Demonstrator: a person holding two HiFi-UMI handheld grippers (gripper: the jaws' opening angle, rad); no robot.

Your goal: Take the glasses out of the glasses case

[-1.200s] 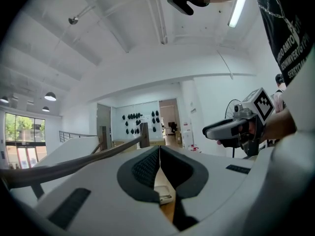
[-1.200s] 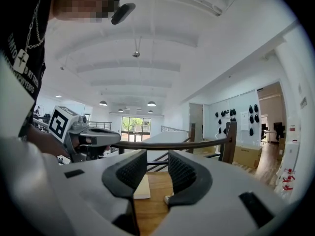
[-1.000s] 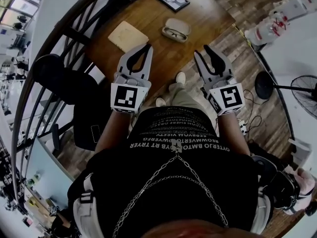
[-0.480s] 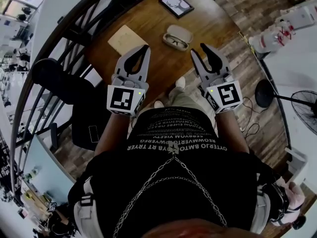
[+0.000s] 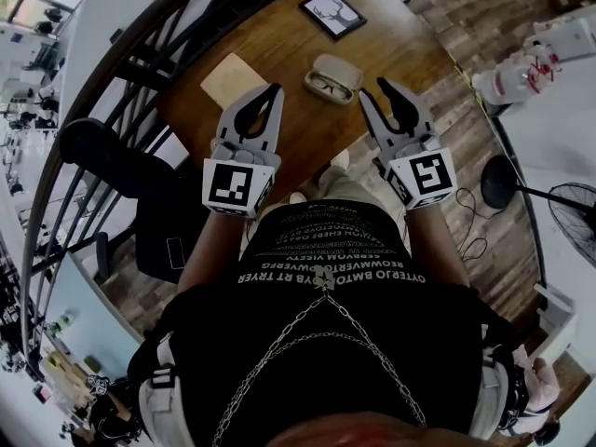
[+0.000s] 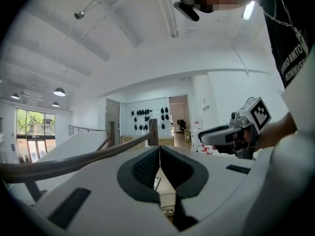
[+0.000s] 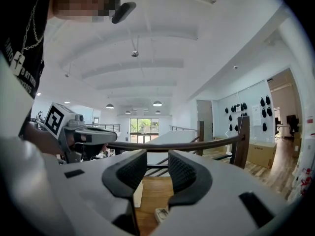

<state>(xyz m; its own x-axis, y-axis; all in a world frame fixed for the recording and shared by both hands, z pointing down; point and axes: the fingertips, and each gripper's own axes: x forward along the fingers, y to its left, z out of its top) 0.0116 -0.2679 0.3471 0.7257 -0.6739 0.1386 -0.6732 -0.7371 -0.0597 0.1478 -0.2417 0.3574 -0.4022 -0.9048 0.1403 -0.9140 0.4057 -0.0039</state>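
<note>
I am holding the left gripper (image 5: 275,92) with jaws together and the right gripper (image 5: 374,91) with jaws apart, both empty, near the open glasses case (image 5: 341,65) with the glasses (image 5: 328,84) lying inside on the wooden table (image 5: 307,133)

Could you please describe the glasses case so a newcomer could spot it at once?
Start at the wooden table. In front of the framed picture, right of the tan board, lies the glasses case: the only pale oval shell, open, glasses inside.

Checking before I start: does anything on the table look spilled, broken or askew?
Nothing stands out. The glasses case lies open with the glasses inside; the picture frame and tan board lie flat nearby. No spill.
</note>
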